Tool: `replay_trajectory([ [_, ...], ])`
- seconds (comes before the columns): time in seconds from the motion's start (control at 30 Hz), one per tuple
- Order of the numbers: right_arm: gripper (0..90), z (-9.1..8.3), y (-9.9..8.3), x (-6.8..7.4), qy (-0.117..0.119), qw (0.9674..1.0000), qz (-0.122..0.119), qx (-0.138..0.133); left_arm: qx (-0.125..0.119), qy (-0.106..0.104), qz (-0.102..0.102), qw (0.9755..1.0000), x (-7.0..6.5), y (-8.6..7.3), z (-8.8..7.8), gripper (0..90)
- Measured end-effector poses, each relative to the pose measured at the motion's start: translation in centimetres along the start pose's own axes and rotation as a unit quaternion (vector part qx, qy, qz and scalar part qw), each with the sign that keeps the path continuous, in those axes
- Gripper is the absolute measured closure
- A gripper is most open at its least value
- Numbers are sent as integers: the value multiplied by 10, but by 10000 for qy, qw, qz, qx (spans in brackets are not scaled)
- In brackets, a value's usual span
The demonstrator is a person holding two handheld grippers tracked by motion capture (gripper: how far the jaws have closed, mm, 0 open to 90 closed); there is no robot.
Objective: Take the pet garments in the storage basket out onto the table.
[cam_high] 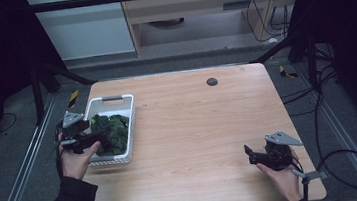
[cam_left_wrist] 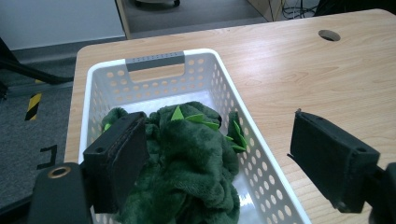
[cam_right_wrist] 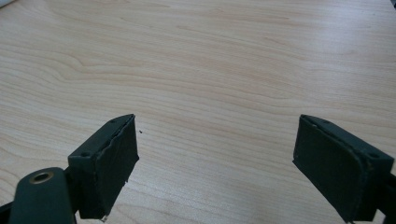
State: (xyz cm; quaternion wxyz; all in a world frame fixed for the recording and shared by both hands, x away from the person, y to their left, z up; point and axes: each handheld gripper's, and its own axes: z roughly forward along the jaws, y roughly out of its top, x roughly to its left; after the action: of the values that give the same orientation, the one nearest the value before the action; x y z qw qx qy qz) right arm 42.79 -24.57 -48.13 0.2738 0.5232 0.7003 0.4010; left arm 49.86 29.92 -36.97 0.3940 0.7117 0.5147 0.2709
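High view, left to right. The left gripper (cam_high: 101, 137), held in the person's left hand (cam_high: 76, 160), sits at about 9 o'clock on the counter (cam_high: 199, 128), reaching over the near left wall of a white perforated basket (cam_high: 131, 116). The basket stands near the counter's left edge, its grey handle (cam_high: 112, 98) on the far wall at 12 o'clock. Inside it lies a dark green plush toy (cam_high: 115, 127), bunched toward the basket's near half.

In the left gripper view the jaws stand wide apart with nothing clamped between them: one jaw is inside the basket, against the left flank of the plush toy (cam_left_wrist: 187, 158); the other hangs outside the basket's right wall, above the bare wood. Lighter green felt spikes (cam_left_wrist: 198, 117) stand on the toy's upper side. The basket's (cam_left_wrist: 261, 154) floor shows bare at 12 o'clock of the toy, toward the handle (cam_left_wrist: 155, 60).

A small dark round hole (cam_high: 211, 81) marks the counter at roughly 12 o'clock, well apart from the basket.

The right gripper (cam_high: 248, 154), held in the right hand (cam_high: 282, 177), hovers at about 4 o'clock, near the counter's near right corner, pointing toward 9 o'clock. In the right gripper view its jaws are spread wide and hold nothing; plain wood grain (cam_right_wrist: 210, 84) lies between and beyond them. A cable (cam_high: 349, 163) trails from this gripper off the counter's right edge to the floor
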Motion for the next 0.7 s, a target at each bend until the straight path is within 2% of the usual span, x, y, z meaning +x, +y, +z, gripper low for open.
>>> replay_trajectory([
  [0.2,133,0,1,1,-10,10000,-2,5,130,36,60,9999,3,4,9,181],
  [0.47,132,1,1,0,-14,10000,0,28,479,72,216,9986,5,12,23,173],
  [0.7,131,1,0,0,-22,10000,-7,39,575,53,270,9980,5,16,30,175],
])
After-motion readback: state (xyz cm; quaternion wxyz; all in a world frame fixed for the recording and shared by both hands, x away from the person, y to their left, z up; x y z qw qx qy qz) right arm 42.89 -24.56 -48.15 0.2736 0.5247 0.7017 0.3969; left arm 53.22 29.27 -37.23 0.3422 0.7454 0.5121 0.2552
